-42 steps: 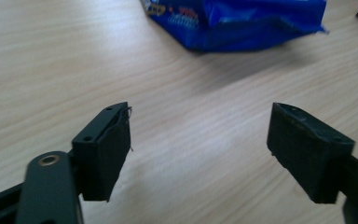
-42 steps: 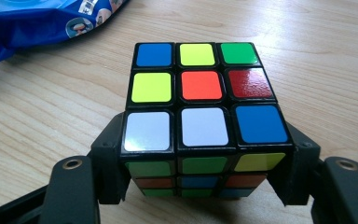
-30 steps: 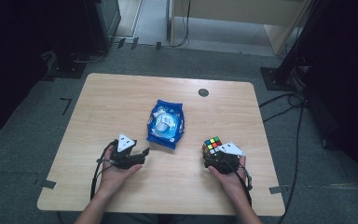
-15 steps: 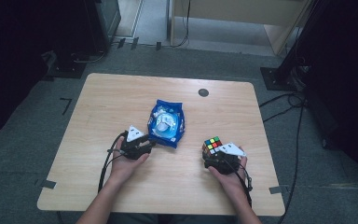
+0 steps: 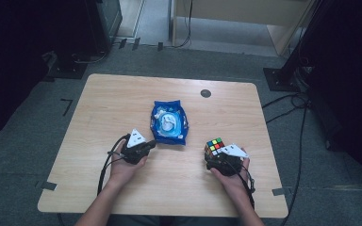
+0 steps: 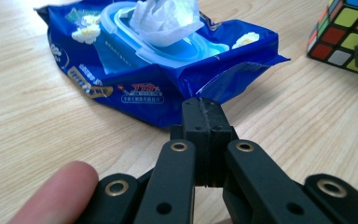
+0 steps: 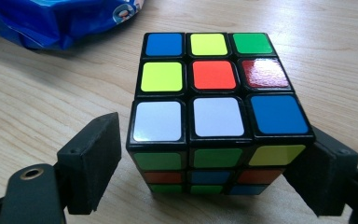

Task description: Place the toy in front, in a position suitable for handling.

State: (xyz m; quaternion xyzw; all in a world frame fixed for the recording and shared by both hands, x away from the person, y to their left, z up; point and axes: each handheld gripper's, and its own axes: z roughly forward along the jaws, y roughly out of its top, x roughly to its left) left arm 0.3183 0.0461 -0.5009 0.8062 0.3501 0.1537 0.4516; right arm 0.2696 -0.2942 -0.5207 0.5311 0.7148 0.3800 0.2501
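Observation:
A blue pack of wet wipes (image 5: 169, 123) lies in the middle of the table with a white wipe sticking out of its open lid (image 6: 168, 23). My left gripper (image 5: 152, 142) points at the pack's near edge (image 6: 135, 70). Its jaws have just been closing, and in the left gripper view the left gripper (image 6: 203, 116) is shut, pads together with nothing seen between them. A scrambled puzzle cube (image 5: 214, 145) stands on the table at the right. My right gripper (image 7: 205, 158) straddles the cube (image 7: 214, 107), with a narrow gap at the left pad (image 7: 93, 158).
The wooden table (image 5: 99, 103) has a dark round grommet (image 5: 206, 93) near its far edge. Cables trail from both grippers toward the front edge. The pack's corner (image 7: 51, 23) lies just beyond the cube. The cube (image 6: 345, 32) sits right of the left gripper.
The left gripper has moved toward the wipes pack and its jaws have closed. The right gripper and the cube have not moved.

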